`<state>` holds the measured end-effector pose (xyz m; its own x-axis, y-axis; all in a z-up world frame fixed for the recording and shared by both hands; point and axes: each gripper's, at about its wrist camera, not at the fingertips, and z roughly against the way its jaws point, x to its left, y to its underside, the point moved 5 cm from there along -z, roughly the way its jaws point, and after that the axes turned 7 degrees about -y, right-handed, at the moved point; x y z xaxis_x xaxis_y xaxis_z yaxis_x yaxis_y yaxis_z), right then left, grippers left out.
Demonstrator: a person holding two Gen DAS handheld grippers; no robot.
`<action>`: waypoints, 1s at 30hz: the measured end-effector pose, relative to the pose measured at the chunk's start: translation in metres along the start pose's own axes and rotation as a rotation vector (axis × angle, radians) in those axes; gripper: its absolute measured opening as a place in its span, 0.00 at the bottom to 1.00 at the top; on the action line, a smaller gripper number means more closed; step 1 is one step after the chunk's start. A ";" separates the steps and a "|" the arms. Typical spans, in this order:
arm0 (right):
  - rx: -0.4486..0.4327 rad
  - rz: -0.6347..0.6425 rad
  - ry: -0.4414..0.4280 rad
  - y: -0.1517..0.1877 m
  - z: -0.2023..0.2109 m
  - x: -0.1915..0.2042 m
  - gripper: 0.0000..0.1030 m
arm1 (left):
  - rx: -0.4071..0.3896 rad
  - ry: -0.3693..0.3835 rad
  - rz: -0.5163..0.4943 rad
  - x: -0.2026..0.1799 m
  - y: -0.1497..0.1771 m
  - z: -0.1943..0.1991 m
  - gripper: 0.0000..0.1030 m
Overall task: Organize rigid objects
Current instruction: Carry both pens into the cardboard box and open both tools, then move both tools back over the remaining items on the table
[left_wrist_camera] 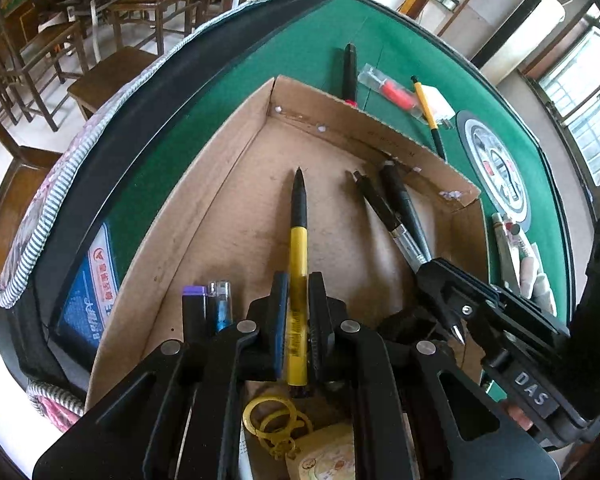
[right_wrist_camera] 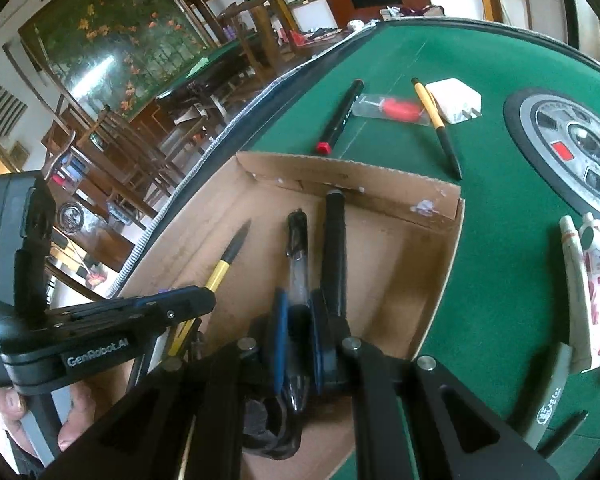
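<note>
While both grippers reach into the cardboard box (left_wrist_camera: pixel 228 216):
Left gripper (left_wrist_camera: pixel 299 312): jaws loosely flank yellow pen (left_wrist_camera: pixel 299 248), lying in box.
Right gripper (right_wrist_camera: pixel 299 332): clamped on clear pen (right_wrist_camera: pixel 298 264), beside black pen (right_wrist_camera: pixel 335 248).

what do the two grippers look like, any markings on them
Both are black angular linkage frames with round silver pivot pins and blue pads inside the fingers. The left gripper reads "GenRobot.AI" in white on its side, seen in the right view; the right gripper shows white "DAS" lettering in the left view.
</note>
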<state>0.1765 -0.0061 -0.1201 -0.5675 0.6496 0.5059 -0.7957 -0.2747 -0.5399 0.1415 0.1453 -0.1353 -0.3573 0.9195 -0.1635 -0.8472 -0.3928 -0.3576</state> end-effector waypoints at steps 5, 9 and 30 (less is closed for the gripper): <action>-0.021 -0.021 -0.067 -0.001 0.006 0.004 0.16 | -0.020 0.011 0.008 -0.001 0.001 0.007 0.46; -0.073 0.002 -0.106 -0.004 0.016 0.011 0.42 | -0.034 0.020 0.024 0.000 0.007 0.017 0.46; -0.175 0.115 0.087 0.034 0.170 -0.066 0.42 | -0.144 0.176 -0.300 -0.155 0.098 0.081 0.46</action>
<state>0.1509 -0.1785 -0.0571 -0.6259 0.6820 0.3782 -0.6734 -0.2280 -0.7033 0.0823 -0.0347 -0.0708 -0.0182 0.9830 -0.1826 -0.8356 -0.1153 -0.5370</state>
